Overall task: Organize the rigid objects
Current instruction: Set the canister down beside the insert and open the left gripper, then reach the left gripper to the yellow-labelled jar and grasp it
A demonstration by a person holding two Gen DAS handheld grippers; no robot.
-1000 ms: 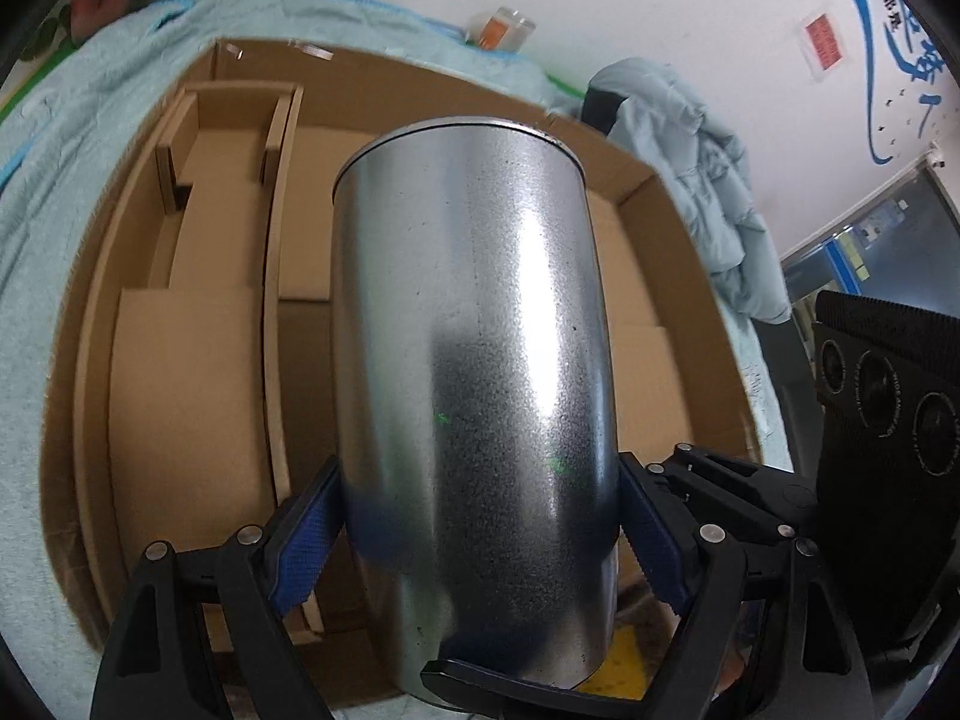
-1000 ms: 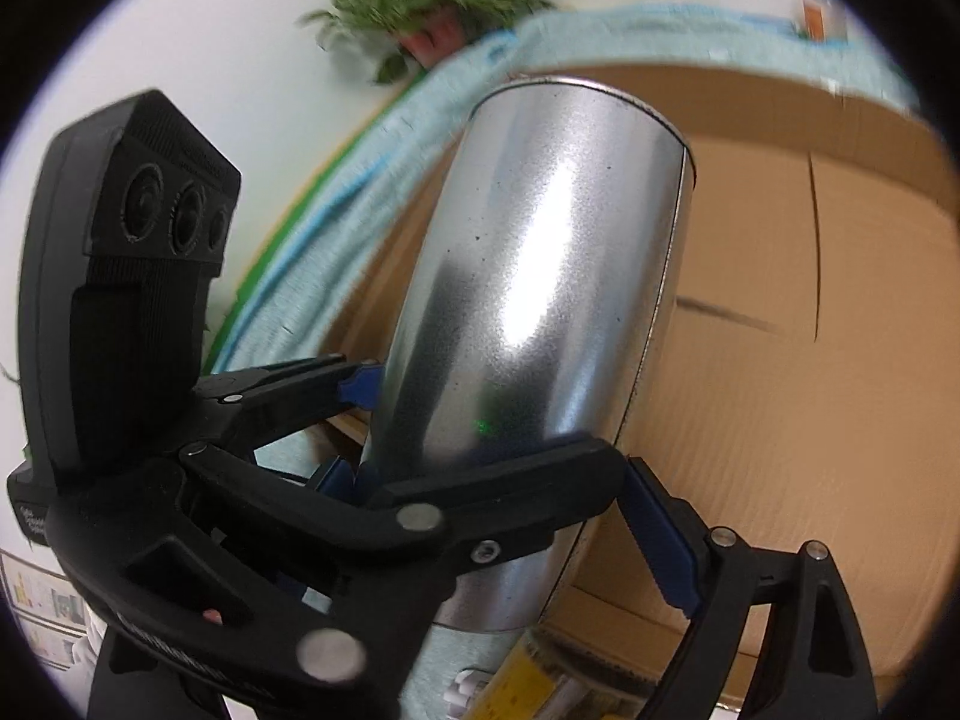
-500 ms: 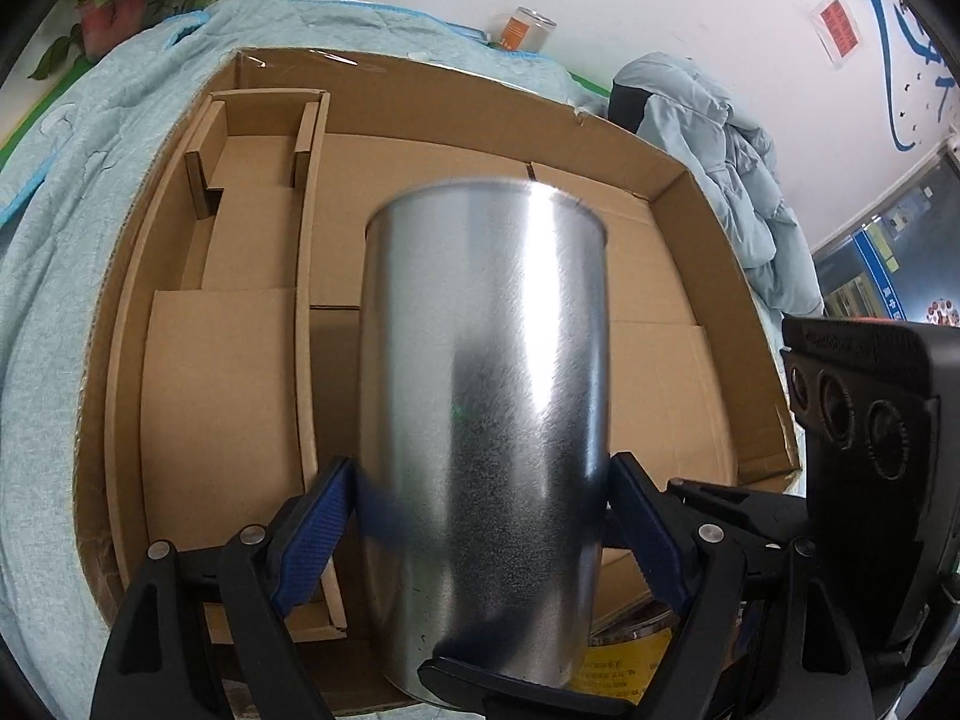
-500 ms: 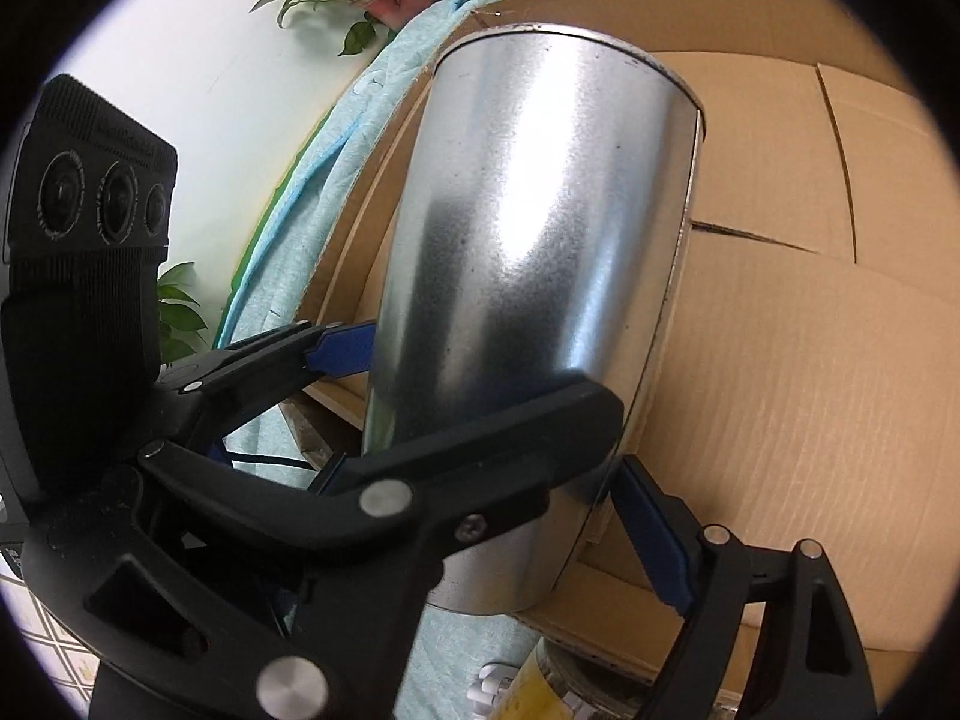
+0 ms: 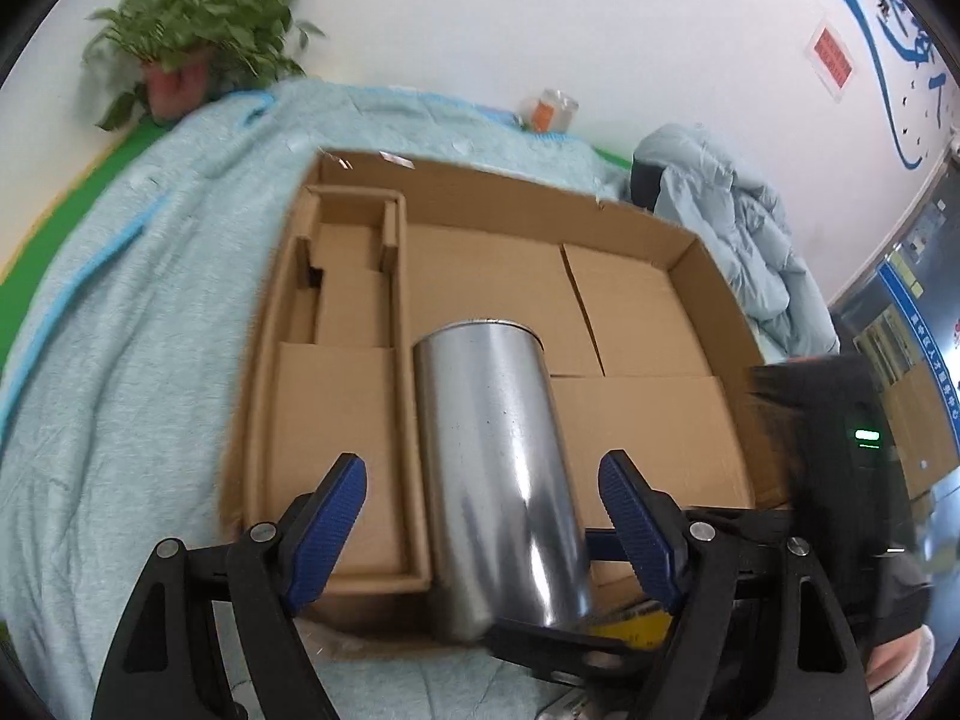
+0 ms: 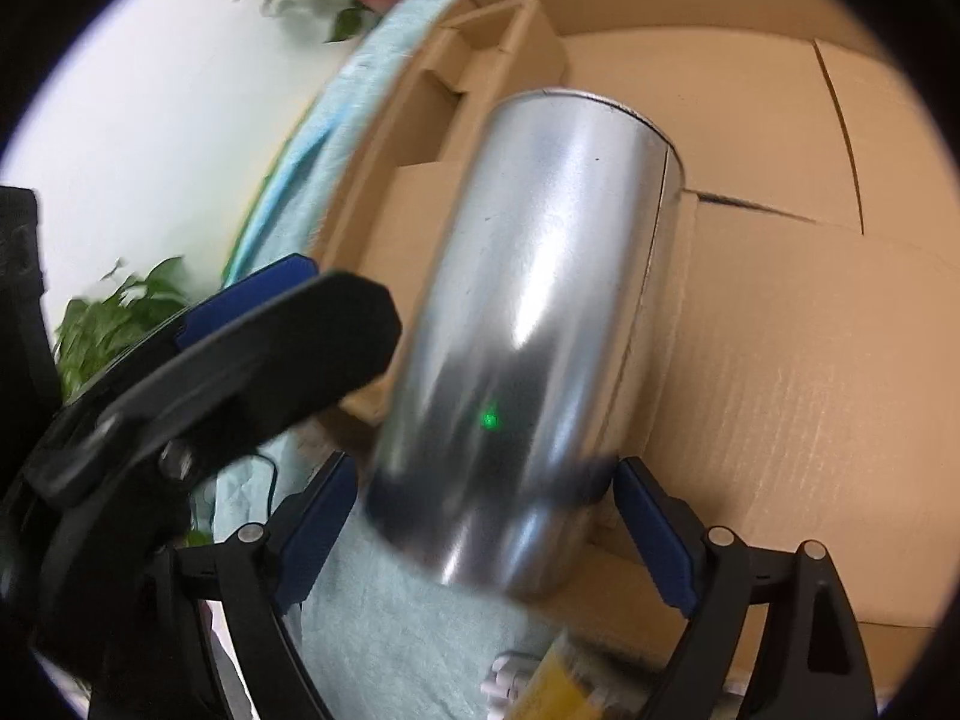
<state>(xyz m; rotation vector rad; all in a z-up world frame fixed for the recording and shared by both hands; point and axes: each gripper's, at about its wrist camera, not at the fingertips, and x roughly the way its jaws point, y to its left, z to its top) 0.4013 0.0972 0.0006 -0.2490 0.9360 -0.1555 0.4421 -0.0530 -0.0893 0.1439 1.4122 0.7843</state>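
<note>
Two grippers angled down over the cardboard box [image 5: 690, 276].
The right gripper [image 6: 483, 516] clasps the steel can [image 5: 498, 462]; the left gripper [image 5: 480, 510], jaws closing, straddles it untouched.

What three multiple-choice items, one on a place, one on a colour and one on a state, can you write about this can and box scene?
1. Where is the plant?
A. by the wall, beyond the box
B. inside the box
C. on a shelf

2. What colour are the claw pads?
A. red
B. yellow
C. blue

3. How does the left claw stand to the can?
A. shut on it
B. open, clear of it
C. open, one pad touching it

Answers: 1 A, its pot stands at the wall past the blanket; 2 C, both ribbed pads are blue; 3 B, a gap shows on each side of the can.
</note>
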